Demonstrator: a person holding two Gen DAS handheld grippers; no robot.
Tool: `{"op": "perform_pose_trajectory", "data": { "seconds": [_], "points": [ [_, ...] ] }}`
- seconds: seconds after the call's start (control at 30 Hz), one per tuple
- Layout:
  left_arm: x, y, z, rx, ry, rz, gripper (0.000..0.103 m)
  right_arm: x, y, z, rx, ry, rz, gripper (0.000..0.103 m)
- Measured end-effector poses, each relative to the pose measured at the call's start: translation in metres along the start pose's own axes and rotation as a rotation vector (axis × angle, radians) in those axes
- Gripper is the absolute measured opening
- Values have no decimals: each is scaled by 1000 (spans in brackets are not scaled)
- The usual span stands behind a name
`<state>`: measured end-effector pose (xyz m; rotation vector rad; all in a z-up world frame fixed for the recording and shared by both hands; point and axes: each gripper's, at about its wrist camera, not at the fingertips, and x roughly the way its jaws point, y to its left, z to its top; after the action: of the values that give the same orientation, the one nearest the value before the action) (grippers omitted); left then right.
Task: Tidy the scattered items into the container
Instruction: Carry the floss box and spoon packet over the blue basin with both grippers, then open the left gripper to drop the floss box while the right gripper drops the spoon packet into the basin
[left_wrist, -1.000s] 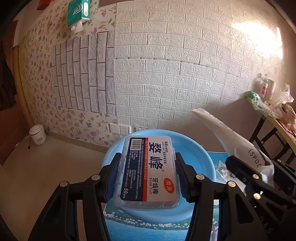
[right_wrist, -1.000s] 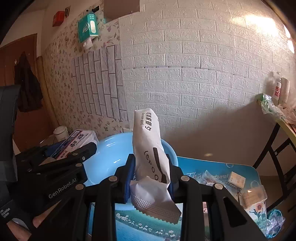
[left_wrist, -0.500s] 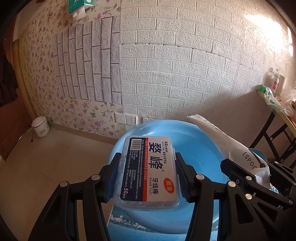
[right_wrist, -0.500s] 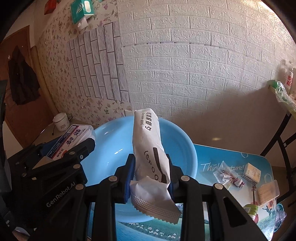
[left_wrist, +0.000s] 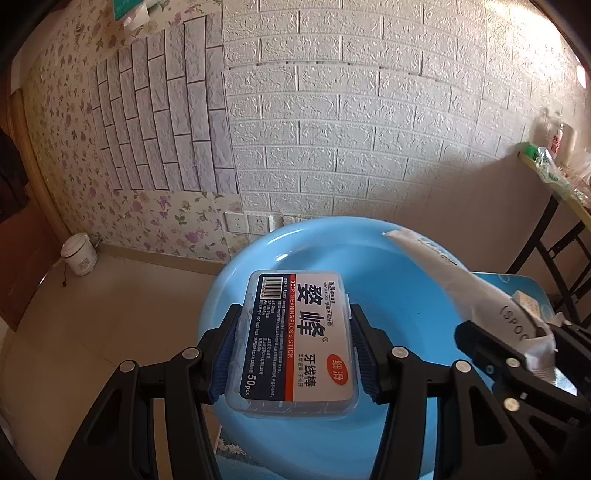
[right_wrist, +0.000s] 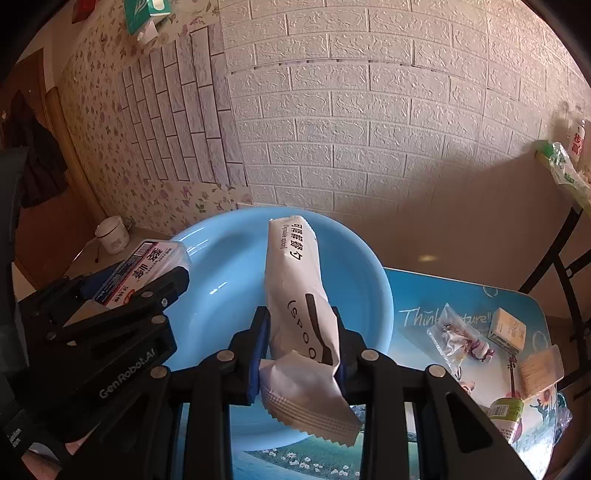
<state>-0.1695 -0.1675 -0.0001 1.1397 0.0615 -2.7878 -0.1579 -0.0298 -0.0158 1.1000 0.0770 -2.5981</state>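
My left gripper (left_wrist: 293, 343) is shut on a clear floss stick box (left_wrist: 295, 339) with a white, red and navy label, held over the near left part of the light blue basin (left_wrist: 399, 295). My right gripper (right_wrist: 301, 341) is shut on a white spoon packet (right_wrist: 295, 280) that points out over the same basin (right_wrist: 221, 288). The basin looks empty inside. The right gripper with its packet shows at the right of the left wrist view (left_wrist: 517, 343); the left gripper with the box shows at the left of the right wrist view (right_wrist: 122, 299).
On the printed blue table top (right_wrist: 413, 314), right of the basin, lie a clear bag of small trinkets (right_wrist: 461, 341), a cream box (right_wrist: 506, 329), a toothpick box (right_wrist: 540, 371) and a green-labelled bottle (right_wrist: 506, 413). A brick-pattern wall stands behind. A second table (right_wrist: 569, 184) stands far right.
Both grippers have moved forward and tipped down over the basin, which now fills more of each view. Both still hold their items.
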Motion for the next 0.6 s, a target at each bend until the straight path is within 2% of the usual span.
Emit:
{"op": "perform_pose_trajectory", "data": {
  "seconds": [0.5, 0.57, 0.6],
  "points": [
    [24, 4, -7, -4, 57, 10, 55, 18, -2, -4, 2, 52, -8, 31],
    [25, 4, -7, 7, 62, 20, 70, 19, -2, -5, 5, 59, -9, 31],
    [24, 3, -6, 15, 55, 29, 73, 19, -2, -5, 6, 62, -9, 31]
  ]
}}
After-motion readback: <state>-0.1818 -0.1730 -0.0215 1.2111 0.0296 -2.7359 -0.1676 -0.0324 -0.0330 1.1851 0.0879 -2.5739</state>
